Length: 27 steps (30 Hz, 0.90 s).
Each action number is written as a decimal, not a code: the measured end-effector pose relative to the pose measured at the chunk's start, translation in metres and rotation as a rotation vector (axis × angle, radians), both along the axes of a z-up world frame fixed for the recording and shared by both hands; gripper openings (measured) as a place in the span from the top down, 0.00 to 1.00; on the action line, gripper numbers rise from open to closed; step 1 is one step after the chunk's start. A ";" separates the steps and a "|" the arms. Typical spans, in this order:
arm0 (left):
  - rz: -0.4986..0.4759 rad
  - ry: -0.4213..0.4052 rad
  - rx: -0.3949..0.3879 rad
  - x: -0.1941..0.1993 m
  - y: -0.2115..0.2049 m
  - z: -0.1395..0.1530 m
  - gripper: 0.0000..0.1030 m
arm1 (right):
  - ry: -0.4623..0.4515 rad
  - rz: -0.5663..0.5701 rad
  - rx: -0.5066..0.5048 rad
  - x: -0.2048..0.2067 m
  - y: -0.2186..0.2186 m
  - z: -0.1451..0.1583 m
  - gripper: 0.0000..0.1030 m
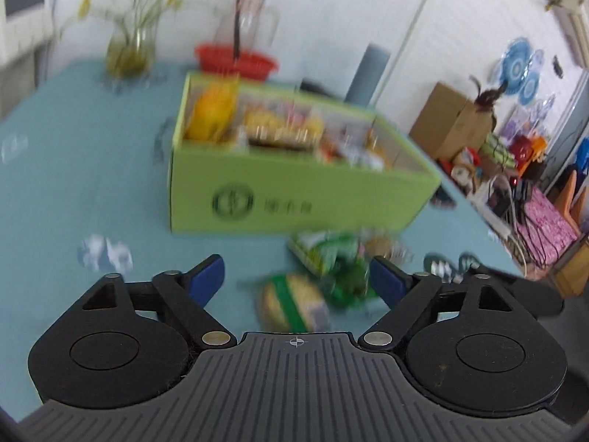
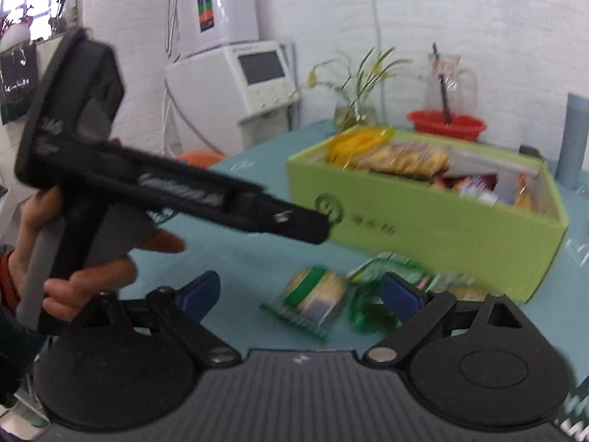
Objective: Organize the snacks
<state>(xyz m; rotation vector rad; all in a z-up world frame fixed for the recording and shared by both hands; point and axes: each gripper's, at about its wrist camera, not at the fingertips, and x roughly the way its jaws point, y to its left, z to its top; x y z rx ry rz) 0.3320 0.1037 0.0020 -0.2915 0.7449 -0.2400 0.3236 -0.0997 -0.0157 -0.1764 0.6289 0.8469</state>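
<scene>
Green box (image 1: 294,199), long side slanting right, snacks (image 1: 294,305) in front

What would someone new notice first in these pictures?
The bright green cardboard box, packed with snack packets, stands mid-table on the blue tablecloth. A few green-wrapped snack packets lie loose in front of it. Behind it sits a red plastic basket.

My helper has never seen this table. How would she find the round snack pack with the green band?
Start at the green box on the blue table. Loose packets lie in front of it. The round pack is the one farthest from the box, tan with a green band, beside crinkly green bags.
</scene>
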 end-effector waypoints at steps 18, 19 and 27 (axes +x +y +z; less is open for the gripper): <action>-0.095 0.139 0.012 -0.020 -0.005 -0.025 0.78 | 0.064 -0.061 -0.096 -0.015 0.038 -0.028 0.08; -0.097 0.137 0.009 -0.028 -0.008 -0.025 0.78 | 0.061 -0.065 -0.091 -0.023 0.034 -0.028 0.08; -0.091 0.106 -0.031 -0.079 -0.027 -0.030 0.73 | 0.040 -0.159 -0.029 -0.068 0.013 -0.033 0.08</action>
